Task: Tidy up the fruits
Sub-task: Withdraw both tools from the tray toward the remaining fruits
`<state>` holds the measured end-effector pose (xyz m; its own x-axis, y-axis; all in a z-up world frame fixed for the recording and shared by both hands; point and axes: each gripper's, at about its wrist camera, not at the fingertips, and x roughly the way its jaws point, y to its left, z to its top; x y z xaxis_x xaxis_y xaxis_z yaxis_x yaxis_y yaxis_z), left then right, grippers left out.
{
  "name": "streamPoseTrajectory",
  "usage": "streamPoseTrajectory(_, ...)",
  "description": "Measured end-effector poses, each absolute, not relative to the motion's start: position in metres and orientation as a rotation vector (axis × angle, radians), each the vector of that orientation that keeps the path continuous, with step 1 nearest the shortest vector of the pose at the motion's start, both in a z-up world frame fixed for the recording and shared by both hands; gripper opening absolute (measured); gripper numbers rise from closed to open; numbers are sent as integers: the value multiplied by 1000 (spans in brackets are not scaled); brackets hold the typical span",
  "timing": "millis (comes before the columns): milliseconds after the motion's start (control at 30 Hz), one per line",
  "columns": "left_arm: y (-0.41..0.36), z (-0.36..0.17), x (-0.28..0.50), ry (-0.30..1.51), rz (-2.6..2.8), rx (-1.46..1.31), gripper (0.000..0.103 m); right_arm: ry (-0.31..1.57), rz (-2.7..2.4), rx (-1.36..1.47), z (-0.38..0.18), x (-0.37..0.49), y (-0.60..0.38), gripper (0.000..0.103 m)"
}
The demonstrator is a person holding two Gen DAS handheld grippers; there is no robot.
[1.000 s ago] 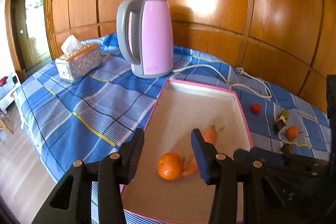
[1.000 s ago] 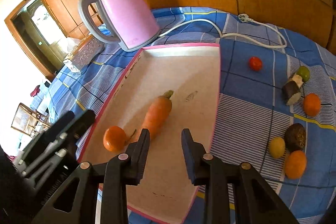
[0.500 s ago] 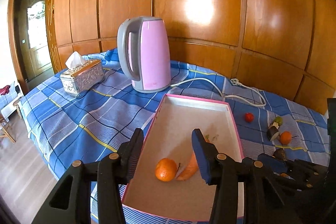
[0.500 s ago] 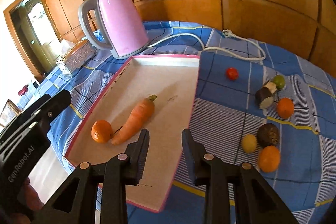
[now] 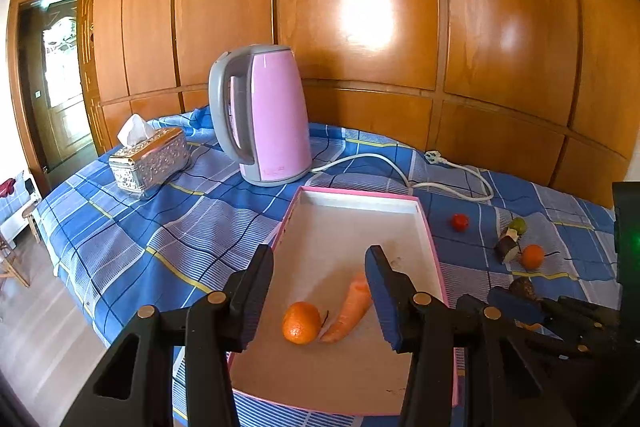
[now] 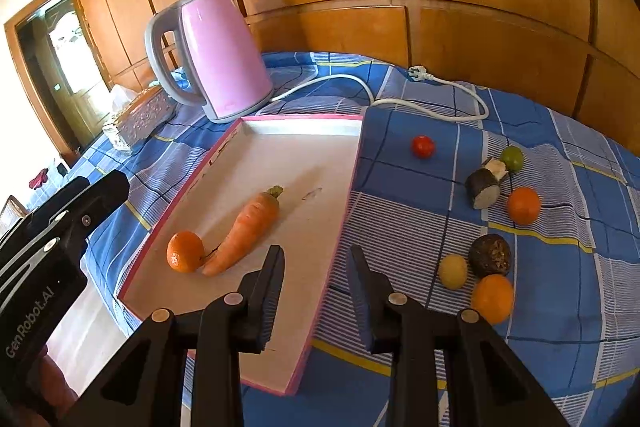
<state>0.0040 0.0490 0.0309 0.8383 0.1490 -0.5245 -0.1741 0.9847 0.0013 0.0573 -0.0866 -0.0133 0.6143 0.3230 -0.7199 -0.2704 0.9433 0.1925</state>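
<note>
A pink-rimmed white tray lies on the blue checked cloth. In it a mandarin touches the thin end of a carrot. My left gripper hovers open above the tray's near half, nothing between its fingers. My right gripper hangs over the tray's right rim, jaws a little apart and empty. To the right, loose on the cloth, lie a red tomato, a lime, a dark cut piece, two oranges, a lemon and a dark brown fruit.
A pink kettle stands just behind the tray, its white cable running right along the back. A silver tissue box sits at the left. The wood-panelled wall is close behind. The cloth drops off at the left and near edges.
Both grippers have drawn back and up from the tray, so the mandarin and carrot look smaller and farther. Neither fruit moved. Both jaws kept their gaps.
</note>
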Motion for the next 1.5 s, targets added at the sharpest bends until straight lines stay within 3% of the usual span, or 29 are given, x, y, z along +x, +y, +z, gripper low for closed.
streamPoseTrajectory(1500, -44, -18, 22, 736, -117, 88, 50, 910, 49, 227, -57, 46, -223, 32)
